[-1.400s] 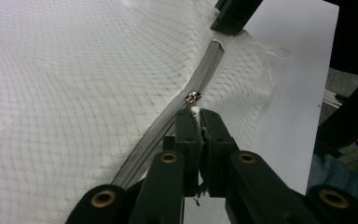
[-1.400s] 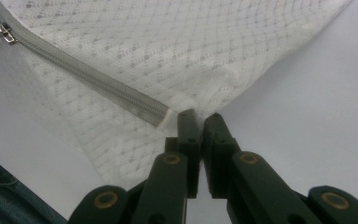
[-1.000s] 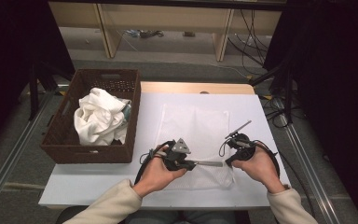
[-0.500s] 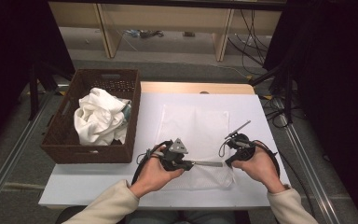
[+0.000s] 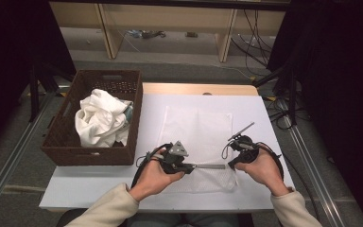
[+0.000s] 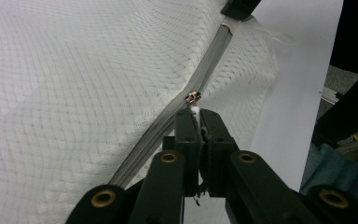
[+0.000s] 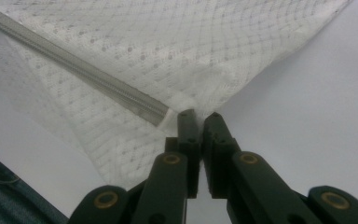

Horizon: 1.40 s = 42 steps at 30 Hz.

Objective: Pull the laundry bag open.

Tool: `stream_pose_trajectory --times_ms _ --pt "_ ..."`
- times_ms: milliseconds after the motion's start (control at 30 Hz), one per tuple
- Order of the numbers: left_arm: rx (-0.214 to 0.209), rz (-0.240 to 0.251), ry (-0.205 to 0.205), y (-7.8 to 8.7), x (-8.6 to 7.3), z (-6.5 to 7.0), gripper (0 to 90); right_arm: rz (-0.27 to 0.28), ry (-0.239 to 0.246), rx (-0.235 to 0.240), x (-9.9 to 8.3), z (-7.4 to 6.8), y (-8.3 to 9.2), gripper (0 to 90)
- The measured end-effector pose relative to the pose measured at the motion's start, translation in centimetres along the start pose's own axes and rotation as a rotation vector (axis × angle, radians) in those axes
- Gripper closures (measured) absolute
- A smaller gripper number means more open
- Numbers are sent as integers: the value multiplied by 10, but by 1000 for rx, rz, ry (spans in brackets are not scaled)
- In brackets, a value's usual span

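Counts: we see one white mesh bag [image 5: 197, 142] with one grey zipper [image 5: 211, 166], one brown wicker basket [image 5: 61, 150], one bundle of white cloth [image 5: 100, 118] in it, and two grippers.
Mesh bag: it lies flat on the white tabletop [image 5: 250, 109], just right of the basket, its zipper running along the edge nearest us.
Left gripper [image 6: 197, 112]: we find its fingers pressed together on the zipper's small white pull tab, with the metal slider [image 6: 193, 96] just beyond their tips.
Right gripper [image 7: 199, 115]: its fingers are clamped together on the bag's corner fabric, right where the zipper tape ends.
Between the grippers: in the high view the zipper stretches straight from the left gripper [image 5: 182, 163] to the right gripper [image 5: 234, 163].
Basket: it sits at the tabletop's left edge, well apart from both hands.
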<state>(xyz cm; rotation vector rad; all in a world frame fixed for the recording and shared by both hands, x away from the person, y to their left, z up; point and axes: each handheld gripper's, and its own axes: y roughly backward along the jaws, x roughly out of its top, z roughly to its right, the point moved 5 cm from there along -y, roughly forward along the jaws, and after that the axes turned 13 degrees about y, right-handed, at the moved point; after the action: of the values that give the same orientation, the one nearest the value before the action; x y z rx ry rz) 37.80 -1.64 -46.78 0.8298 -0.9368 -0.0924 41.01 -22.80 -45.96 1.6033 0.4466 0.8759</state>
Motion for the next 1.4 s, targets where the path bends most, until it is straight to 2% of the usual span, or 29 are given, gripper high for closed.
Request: stream_pose_trajectory --times_ms 167,200,300,367,433,467,500,533,567,600,633,700,733,867,900,933,1000,1033,1067,1167,1200,1300,1333,1400 --pt "-1 4 14 2 0 0 862 -9 0 0 0 -1 1 875" --pt "-2 5 3 2 0 -1 862 -5 4 -3 0 0 0 875" --pt "1 -1 7 4 0 -1 862 -7 5 -6 0 0 0 875" --pt "-1 5 21 4 0 -2 862 -5 9 -3 0 0 0 875" --pt "3 0 19 6 -1 -2 862 -14 -15 -4 -1 -1 0 875" --pt "1 2 3 7 -1 -3 862 -12 -6 -15 -1 0 -1 875" --pt "1 2 3 7 -1 -3 862 -11 0 -4 -1 0 -1 875" --pt "-2 7 33 7 -2 -2 862 -21 -13 -13 -1 0 -1 875" --pt "4 2 14 7 -2 -4 862 -21 -13 -13 -1 0 -1 875" --pt "4 4 27 8 -3 -4 862 -19 -4 -2 -1 1 -1 875" --pt "8 2 23 9 -3 -5 862 -32 -16 -3 -2 0 0 875" --pt "7 4 21 10 -4 -6 862 -27 -14 -8 -2 0 -1 875" --pt "14 7 38 11 -5 -6 862 -27 -14 -8 -2 0 -1 875" --pt "20 -5 28 14 -7 -9 862 -33 -34 -15 -2 1 0 875" --pt "17 -2 40 14 -8 -9 862 -27 -7 -16 -3 2 0 875" --pt "21 4 33 15 -8 -10 862 -21 -16 -12 -1 0 -1 875" --pt "25 8 59 17 -10 -12 862 -24 -16 -14 -2 0 -1 875" --pt "25 8 59 17 -10 -12 862 -25 -18 -13 -2 0 -1 875" --pt "25 1 40 18 -10 -13 862 -25 -18 -13 -2 0 -1 875" --pt "35 5 47 21 -12 -15 862 -13 -8 -21 -1 1 -2 874" --pt "25 4 62 21 -13 -15 862 -14 -7 -23 -1 1 -2 875" --pt "30 -12 45 23 -15 -16 862 -23 -22 -19 -2 -1 -1 875" --pt "34 7 57 23 -15 -16 863 -16 -3 -16 -1 0 -2 875" --pt "24 10 67 22 -15 -16 862 -11 10 -24 -1 1 -2 875"
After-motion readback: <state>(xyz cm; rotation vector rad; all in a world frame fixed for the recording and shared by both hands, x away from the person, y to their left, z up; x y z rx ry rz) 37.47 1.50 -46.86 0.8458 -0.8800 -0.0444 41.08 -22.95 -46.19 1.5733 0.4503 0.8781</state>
